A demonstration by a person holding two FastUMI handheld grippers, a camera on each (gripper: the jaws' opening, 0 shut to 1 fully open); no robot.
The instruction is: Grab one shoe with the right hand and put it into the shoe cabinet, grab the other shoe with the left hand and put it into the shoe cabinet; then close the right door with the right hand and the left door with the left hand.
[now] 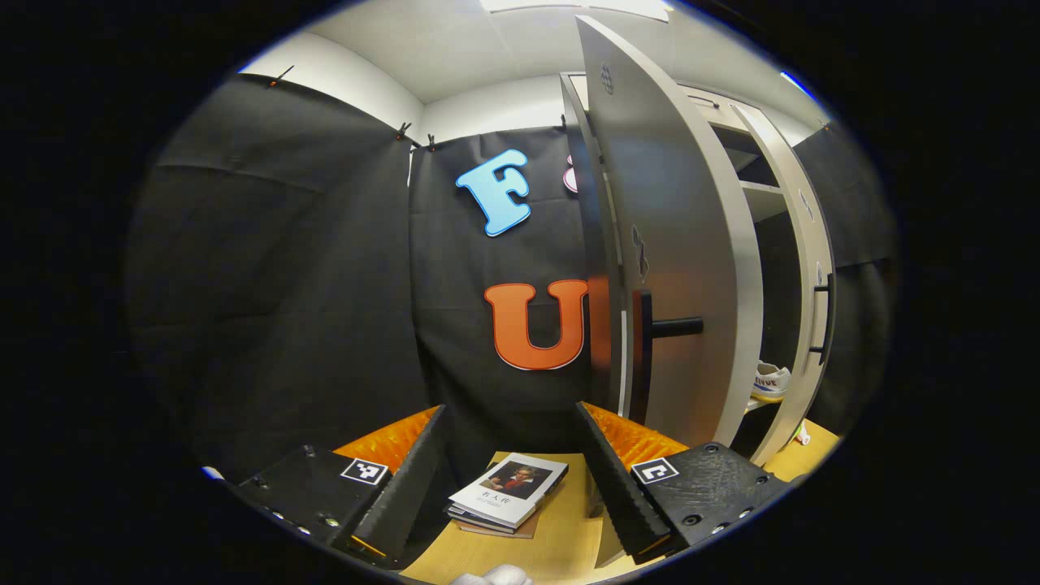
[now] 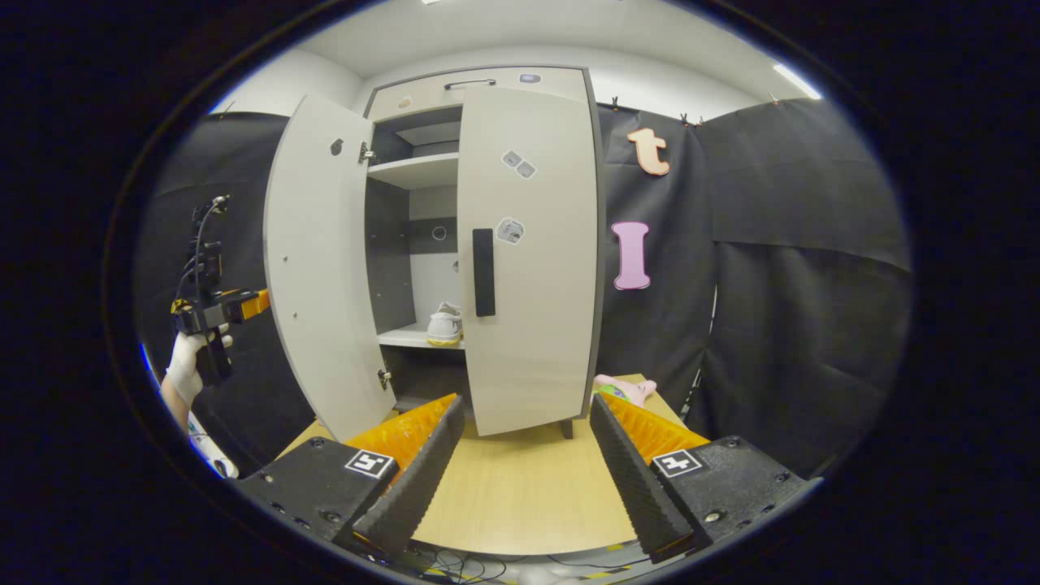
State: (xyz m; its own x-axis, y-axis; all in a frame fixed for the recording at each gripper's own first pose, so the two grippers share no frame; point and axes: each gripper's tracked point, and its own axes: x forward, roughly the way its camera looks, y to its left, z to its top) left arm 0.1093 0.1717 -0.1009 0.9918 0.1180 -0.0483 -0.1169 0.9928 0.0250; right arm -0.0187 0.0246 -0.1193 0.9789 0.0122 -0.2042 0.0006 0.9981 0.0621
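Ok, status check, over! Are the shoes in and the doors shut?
Both hand-held grippers open, empty. White shoe on cabinet shelf. Right door nearly shut, left door wide open. Nothing blocking.

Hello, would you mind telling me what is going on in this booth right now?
A person is putting shoes away in a shoe cabinet. A white shoe sits on a shelf inside. The right door looks nearly closed, while the left door stands wide open. The left gripper is open, facing that door's edge, and the right gripper is open, holding nothing.
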